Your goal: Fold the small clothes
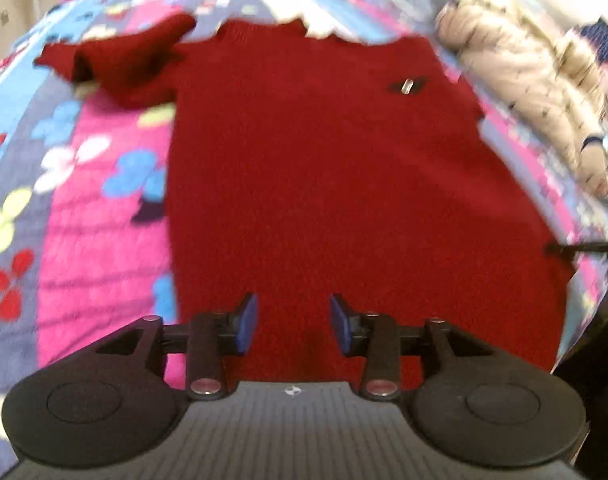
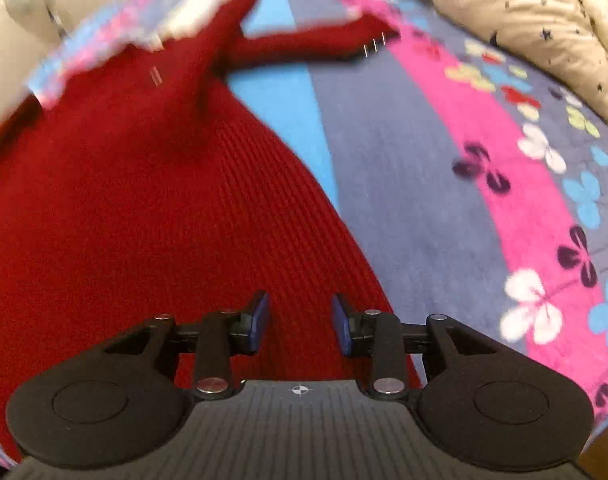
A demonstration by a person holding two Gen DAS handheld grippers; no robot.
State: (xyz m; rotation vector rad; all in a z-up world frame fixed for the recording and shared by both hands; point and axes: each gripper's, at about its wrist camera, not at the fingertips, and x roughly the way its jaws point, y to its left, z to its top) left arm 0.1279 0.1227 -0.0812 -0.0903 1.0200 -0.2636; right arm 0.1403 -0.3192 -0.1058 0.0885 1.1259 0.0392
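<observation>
Beside the red sweater, a beige jacket on the floral bedspread

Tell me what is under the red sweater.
The red sweater lies spread flat on a floral bedspread with pink, blue and grey stripes, which shows all around its edges. Whatever part of the bedspread, or anything else, lies beneath the sweater's body is covered.

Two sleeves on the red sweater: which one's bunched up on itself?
The sleeve in the left wrist view, crumpled beside the collar. The other sleeve, in the right wrist view, lies stretched out straight across the floral bedspread.
</observation>
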